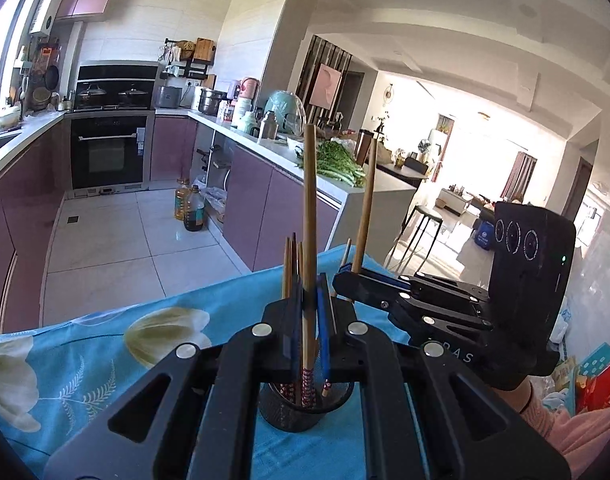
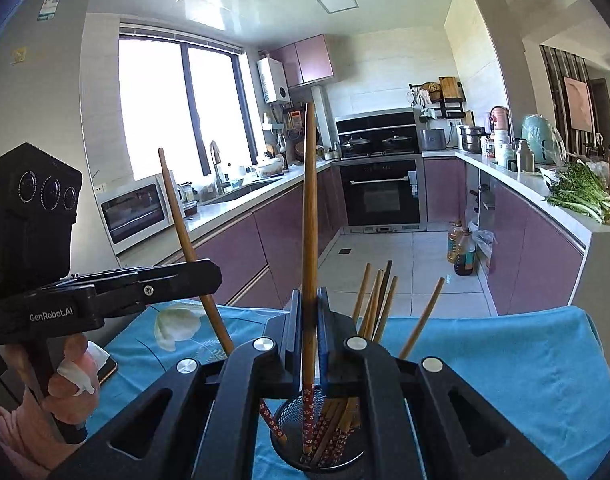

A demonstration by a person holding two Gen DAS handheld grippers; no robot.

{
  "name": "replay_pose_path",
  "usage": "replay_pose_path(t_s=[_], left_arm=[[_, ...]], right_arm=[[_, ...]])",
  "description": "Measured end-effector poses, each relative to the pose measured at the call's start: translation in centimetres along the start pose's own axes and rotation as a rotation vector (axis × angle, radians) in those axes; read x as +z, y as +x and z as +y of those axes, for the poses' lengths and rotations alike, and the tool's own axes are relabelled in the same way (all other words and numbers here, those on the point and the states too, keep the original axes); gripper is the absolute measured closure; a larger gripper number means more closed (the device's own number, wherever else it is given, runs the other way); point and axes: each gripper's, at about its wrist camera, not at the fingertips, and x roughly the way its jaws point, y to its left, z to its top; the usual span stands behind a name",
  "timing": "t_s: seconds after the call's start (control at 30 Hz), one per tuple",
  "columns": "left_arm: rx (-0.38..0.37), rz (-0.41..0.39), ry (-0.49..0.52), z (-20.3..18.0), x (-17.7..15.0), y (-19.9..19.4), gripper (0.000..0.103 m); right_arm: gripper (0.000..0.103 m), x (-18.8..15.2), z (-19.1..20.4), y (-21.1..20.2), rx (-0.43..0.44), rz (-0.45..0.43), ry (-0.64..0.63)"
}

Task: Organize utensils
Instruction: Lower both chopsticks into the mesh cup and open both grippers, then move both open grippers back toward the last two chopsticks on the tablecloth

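Observation:
A black mesh utensil cup [image 1: 301, 410] stands on the blue flowered tablecloth [image 1: 85, 360], with several wooden chopsticks [image 2: 375, 300] upright in it. My left gripper [image 1: 309, 300] is shut on one chopstick [image 1: 309, 208], its patterned end inside the cup. My right gripper [image 2: 309, 312] is shut on another chopstick [image 2: 309, 220], its patterned end also in the cup [image 2: 325, 440]. In the left wrist view the right gripper [image 1: 347, 272] is at right with its chopstick [image 1: 365, 208]. In the right wrist view the left gripper [image 2: 215, 276] is at left with its chopstick [image 2: 185, 236].
The table edge lies just beyond the cup, with the tiled kitchen floor [image 1: 117, 232] behind. Purple cabinets and counters [image 2: 545, 188] line both sides. Greens [image 1: 337, 164] lie on the counter. Oil bottles [image 1: 193, 208] stand on the floor.

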Motion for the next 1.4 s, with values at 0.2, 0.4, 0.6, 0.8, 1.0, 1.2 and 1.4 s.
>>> replay_pose_path(t_s=[0.2, 0.4, 0.6, 0.8, 1.0, 1.2, 1.4], left_arm=[[0.001, 0.118, 0.042, -0.6, -2.0, 2.5, 0.095], [-0.011, 0.204, 0.037, 0.0, -3.4, 4.5, 0.095], [0.006, 0.237, 0.009, 0.8, -4.4, 6.5, 0.095], [0.032, 0.228, 0.007, 1.1, -4.8, 6.8, 0.090], [0.083, 0.168, 0.012, 1.2, -5.4, 4.3, 0.082], [0.145, 0.077, 0.006, 2.1, -6.3, 0.0, 0.073], [0.228, 0.051, -0.014, 3.6, -8.5, -3.2, 0.066]], right_arm=[[0.097, -2.1, -0.8, 2.1, -0.005, 0.089, 0.023], [0.097, -3.7, -1.1, 3.2, -0.012, 0.160, 0.049], [0.095, -4.5, -1.2, 3.3, -0.026, 0.181, 0.075], [0.090, -4.3, -0.8, 2.5, -0.034, 0.161, 0.070], [0.081, -4.3, -0.1, 1.6, -0.018, 0.145, 0.062], [0.074, -4.4, 1.5, 0.2, 0.038, 0.127, 0.034], [0.065, -5.1, 3.5, -0.6, 0.111, 0.141, -0.004]])
